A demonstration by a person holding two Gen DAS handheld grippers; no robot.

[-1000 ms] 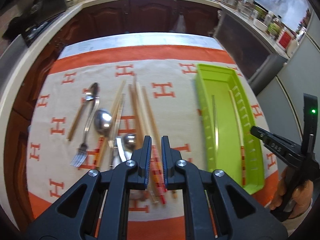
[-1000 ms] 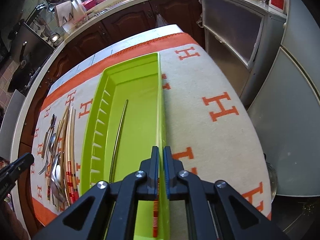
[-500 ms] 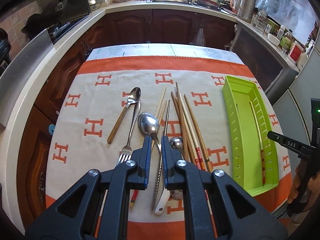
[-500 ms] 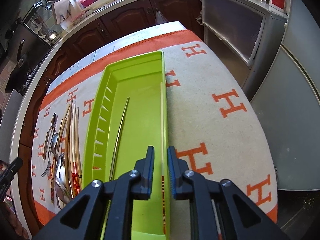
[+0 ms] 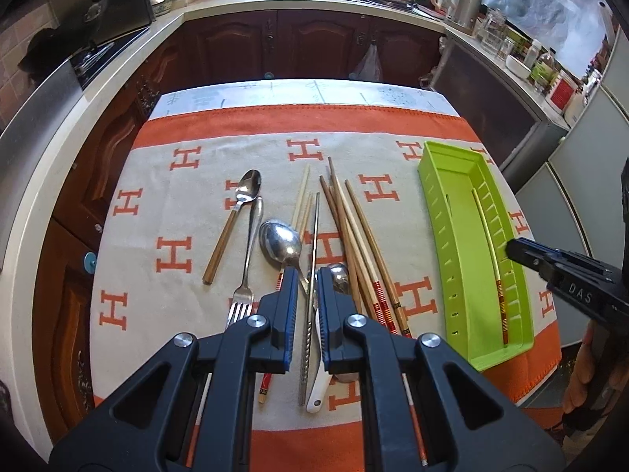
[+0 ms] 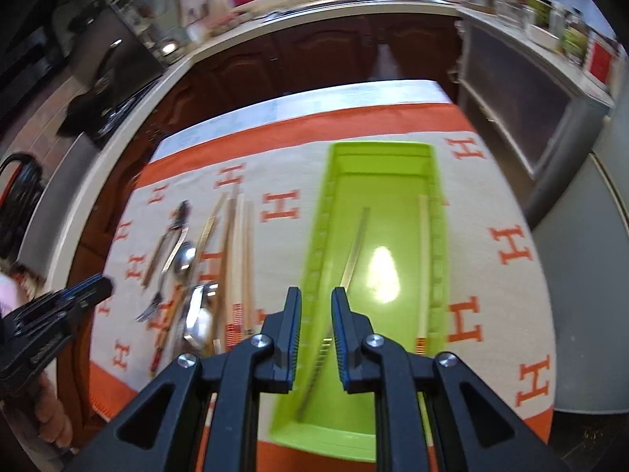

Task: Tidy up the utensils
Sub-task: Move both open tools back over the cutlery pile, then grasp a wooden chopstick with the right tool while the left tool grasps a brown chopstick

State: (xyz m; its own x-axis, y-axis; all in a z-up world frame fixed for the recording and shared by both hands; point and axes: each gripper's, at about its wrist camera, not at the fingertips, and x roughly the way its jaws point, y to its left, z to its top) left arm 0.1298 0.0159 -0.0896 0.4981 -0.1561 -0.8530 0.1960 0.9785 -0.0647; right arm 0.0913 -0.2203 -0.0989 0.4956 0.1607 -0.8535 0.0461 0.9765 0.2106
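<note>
The left claw (image 5: 306,303) hung over the near end of the utensil pile, its jaws drawn nearly together with a narrow slit between them and nothing gripped; a metal chopstick (image 5: 313,259) on the cloth below showed through that slit. The right claw (image 6: 316,332) stood slightly parted above the near end of the green tray (image 6: 318,251), empty, with no utensil between the pads. On the orange-and-cream cloth (image 5: 173,251) covering the counter lay the loose utensils: a fork (image 5: 245,271), a large spoon (image 5: 281,242), a wood-handled spoon (image 5: 236,216) and a fan of wooden chopsticks (image 5: 354,236), the chopsticks touching and crossing one another. Well to their right sat the tray, lengthwise, holding a red-banded chopstick (image 6: 421,271) along its right wall and a metal chopstick (image 6: 354,251) nearer its middle. Beyond the cloth, dark wooden cabinets (image 5: 306,47) stood under a cluttered worktop.
</note>
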